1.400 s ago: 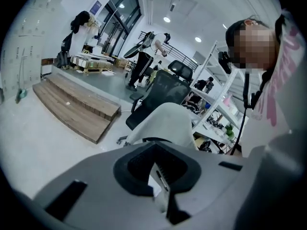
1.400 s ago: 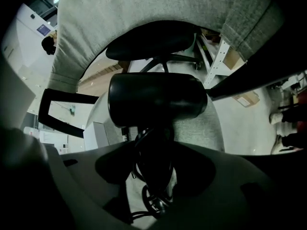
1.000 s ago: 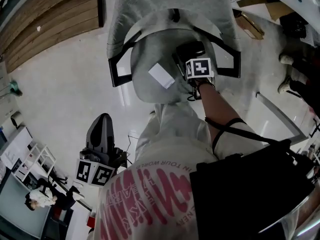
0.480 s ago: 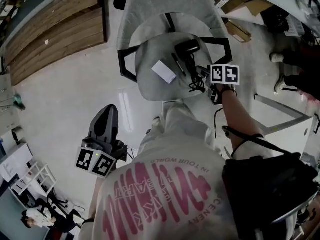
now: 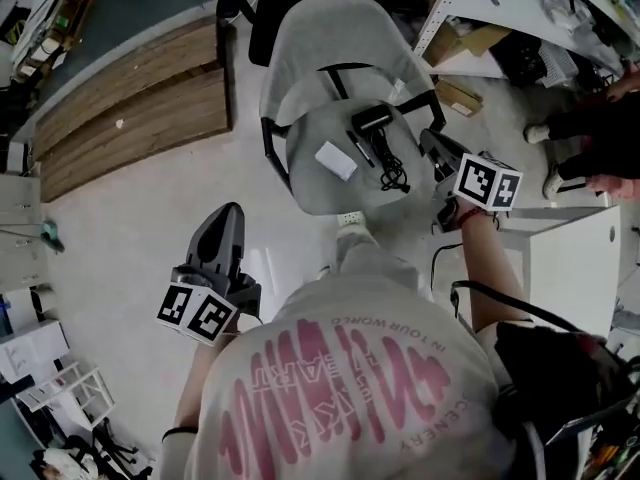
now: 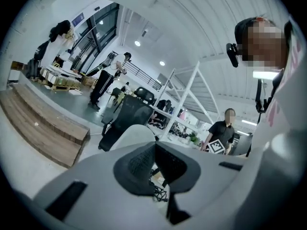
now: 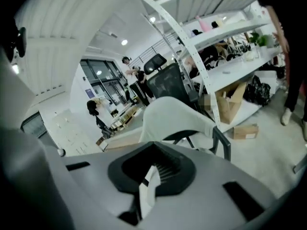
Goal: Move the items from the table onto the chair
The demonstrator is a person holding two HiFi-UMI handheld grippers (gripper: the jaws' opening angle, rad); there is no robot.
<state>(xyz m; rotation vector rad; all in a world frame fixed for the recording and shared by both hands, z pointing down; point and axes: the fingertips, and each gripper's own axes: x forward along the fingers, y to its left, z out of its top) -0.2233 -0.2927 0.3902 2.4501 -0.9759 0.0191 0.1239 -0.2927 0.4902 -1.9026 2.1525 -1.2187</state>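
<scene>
Altogether on the seat: three items lie on the grey chair (image 5: 318, 190), and neither tong touches any of them.
Card: one white card (image 5: 335, 160) lies flat on the left part of the seat.
Pen: one black pen (image 5: 358, 149) lies just right of the card, running from near to far.
Device: one black corded device (image 5: 375, 120) sits at the far right of the seat. Its cord (image 5: 396, 174) is bunched toward the near edge.
Chairs: two; a dark office chair (image 5: 262, 8) stands just beyond the grey one.
Tongs: two, each carrying one marker cube.
Left tong: the left gripper (image 5: 226, 216) hangs over the pale floor (image 5: 130, 228), left of the chair and well apart from it, and points toward the seat. Its pads meet at the tips with nothing gripped.
Right tong: the right gripper (image 5: 432, 143) is just beside the seat's right edge, near the armrest. Its jaws have just closed and now stand fully together, with none of the three items between them.
Table: one white table (image 5: 575, 268) stands on the right, nearer than the right gripper.
Platform: one wooden platform (image 5: 130, 108) sits at the far left.
Rack: one white shelf rack (image 5: 450, 8) stands at the far right, with cardboard boxes (image 5: 462, 96) beneath it.
Bystander: one person's legs (image 5: 590, 128) show at the right edge.
</scene>
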